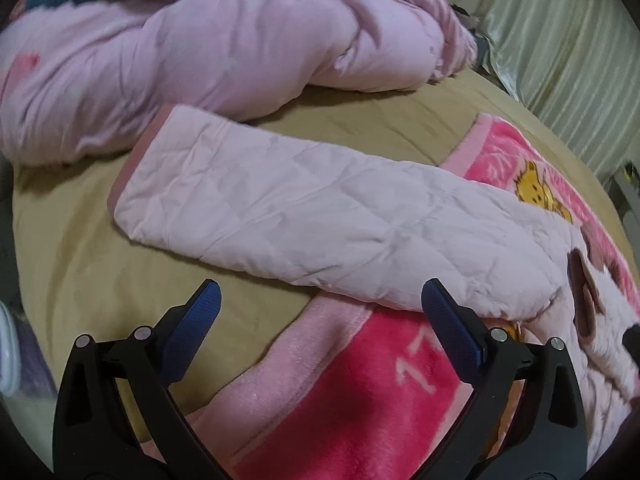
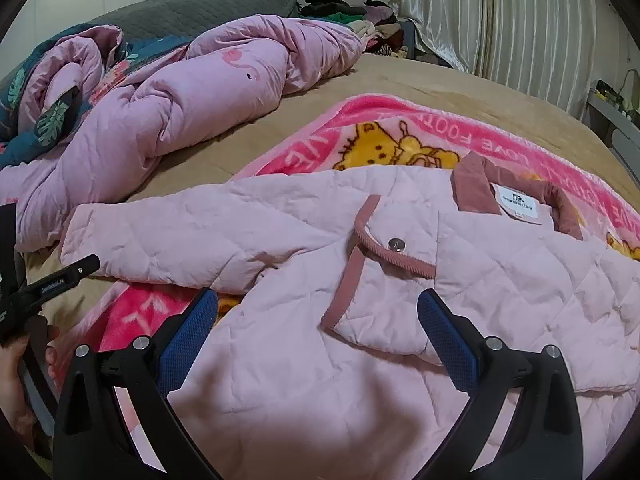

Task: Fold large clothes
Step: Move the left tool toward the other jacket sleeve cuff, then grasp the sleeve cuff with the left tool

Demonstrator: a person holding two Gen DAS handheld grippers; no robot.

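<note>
A pale pink quilted jacket (image 2: 400, 280) with darker pink trim lies flat on a pink cartoon blanket (image 2: 420, 136) on the bed. Its left sleeve (image 1: 304, 216) stretches out to the left onto the tan bedsheet. My left gripper (image 1: 320, 300) is open and empty, just in front of the sleeve's near edge. My right gripper (image 2: 318, 308) is open and empty, hovering over the jacket's front below the collar (image 2: 516, 200). The left gripper's finger shows at the left edge of the right wrist view (image 2: 68, 276).
A crumpled pink duvet (image 2: 168, 112) lies along the far left of the bed. The tan bedsheet (image 1: 100, 272) is bare around the sleeve. Pale curtains (image 2: 520, 24) hang at the back right. A pile of clothes (image 2: 360, 16) sits beyond the bed.
</note>
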